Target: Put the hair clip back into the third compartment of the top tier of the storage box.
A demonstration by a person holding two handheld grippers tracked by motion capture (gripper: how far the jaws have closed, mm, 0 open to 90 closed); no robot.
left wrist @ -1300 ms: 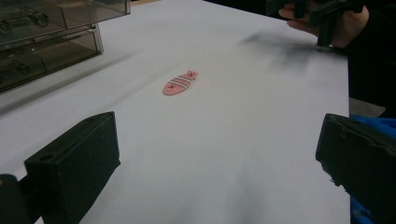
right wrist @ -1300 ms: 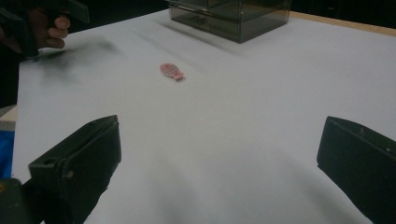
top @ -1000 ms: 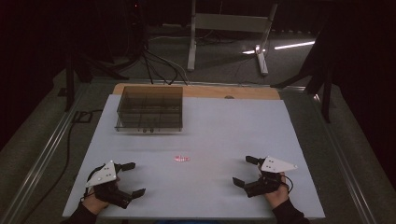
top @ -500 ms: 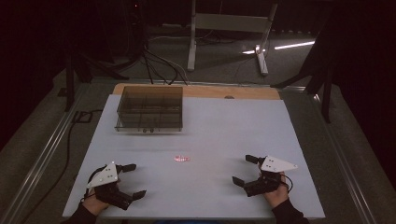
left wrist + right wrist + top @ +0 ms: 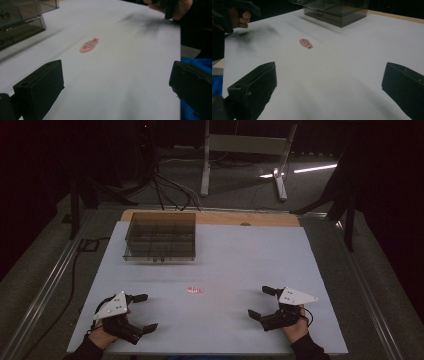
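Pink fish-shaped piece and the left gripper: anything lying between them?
Nothing: the left gripper view shows bare white table between the open left gripper and the pink fish-shaped piece.

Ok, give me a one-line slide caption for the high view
Two hand-held grippers, left gripper and right gripper, rest open on the white table, flanking a small pink object before a smoky clear drawer box.

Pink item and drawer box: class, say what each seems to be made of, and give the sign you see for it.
Pink item: small, flat, matte, with pale stripes; perhaps soft rubber or plastic, too small to be sure.
Drawer box: probably smoke-tinted clear plastic; its dividers and small knobs show through glossy walls.
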